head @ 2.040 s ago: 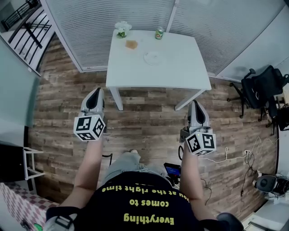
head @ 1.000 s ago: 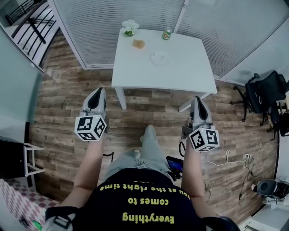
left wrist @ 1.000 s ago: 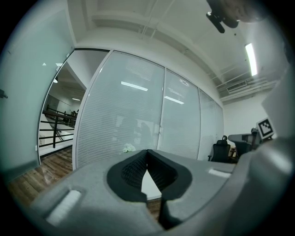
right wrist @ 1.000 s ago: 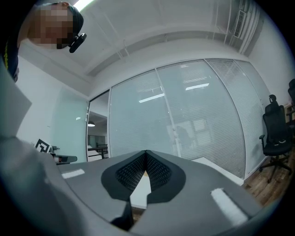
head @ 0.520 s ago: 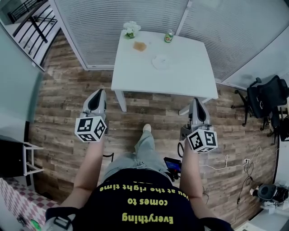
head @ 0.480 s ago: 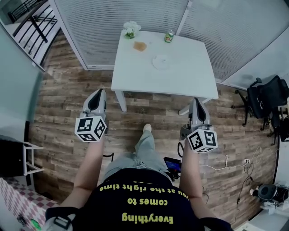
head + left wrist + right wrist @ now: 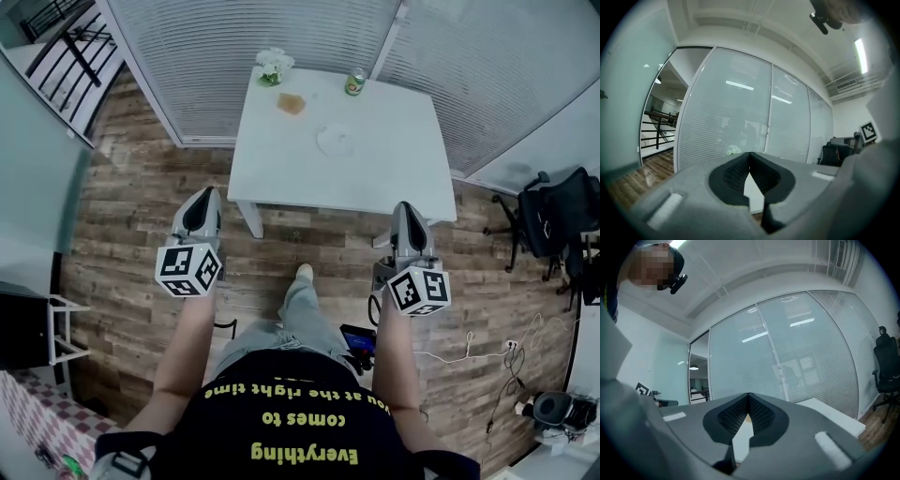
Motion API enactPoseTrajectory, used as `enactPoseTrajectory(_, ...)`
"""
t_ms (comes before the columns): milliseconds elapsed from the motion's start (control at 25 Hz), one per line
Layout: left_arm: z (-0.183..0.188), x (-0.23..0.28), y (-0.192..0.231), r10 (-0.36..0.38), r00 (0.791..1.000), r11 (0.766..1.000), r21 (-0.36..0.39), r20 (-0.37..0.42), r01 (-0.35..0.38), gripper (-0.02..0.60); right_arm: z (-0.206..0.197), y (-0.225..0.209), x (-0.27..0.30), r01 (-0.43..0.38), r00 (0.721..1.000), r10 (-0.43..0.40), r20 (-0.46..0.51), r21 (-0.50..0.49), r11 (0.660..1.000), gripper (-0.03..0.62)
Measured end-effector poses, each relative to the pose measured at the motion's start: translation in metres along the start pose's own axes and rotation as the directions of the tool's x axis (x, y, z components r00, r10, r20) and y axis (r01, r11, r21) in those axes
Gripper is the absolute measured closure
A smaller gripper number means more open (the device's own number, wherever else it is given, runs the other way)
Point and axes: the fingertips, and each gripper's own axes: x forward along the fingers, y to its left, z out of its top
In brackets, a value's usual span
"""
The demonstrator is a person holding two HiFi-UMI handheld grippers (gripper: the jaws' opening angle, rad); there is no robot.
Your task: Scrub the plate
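A white plate [image 7: 336, 141] lies on the white table [image 7: 375, 178] ahead of me, and a small brown pad [image 7: 291, 103] rests to its far left. My left gripper [image 7: 198, 208] hovers over the wood floor, short of the table's near left corner, shut and empty. My right gripper [image 7: 407, 223] hangs just before the table's near right edge, also shut with nothing in it. In the left gripper view the jaws [image 7: 750, 157] meet at their tips; in the right gripper view the jaws [image 7: 748, 398] do the same.
A white flower pot [image 7: 273, 66] and a green can [image 7: 355, 82] stand at the table's far edge against blind-covered glass walls. A black office chair [image 7: 553, 220] sits at the right. Cables [image 7: 487, 347] trail over the floor at lower right; a railing [image 7: 56, 28] shows at upper left.
The table has come nearer and lower in the head view as the person steps toward it. Both grippers stay shut and keep their pose.
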Motion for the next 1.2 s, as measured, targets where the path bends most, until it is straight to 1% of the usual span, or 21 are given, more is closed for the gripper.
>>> enactPoseTrajectory(400, 0.006, 0.051, 0.011, 0.027, 1.000, 1.000, 0.002, -0.008, -0.027, 0.580, 0.000, -0.021, 0.062, -0.042, 0.999, 0.042, -0.016, 0.011, 0.999, 0.588)
enactPoseTrajectory(680, 0.011, 0.092, 0.009, 0.030, 0.999, 1.000, 0.005, -0.017, -0.030, 0.580, 0.006, -0.045, 0.103, -0.057, 0.998, 0.057, -0.026, 0.008, 0.998, 0.588)
enactPoseTrajectory(1200, 0.017, 0.154, 0.027, 0.096, 0.995, 0.995, -0.013, -0.014, -0.096, 0.580, 0.008, -0.076, 0.183, -0.105, 0.994, 0.105, -0.041, 0.016, 0.994, 0.588)
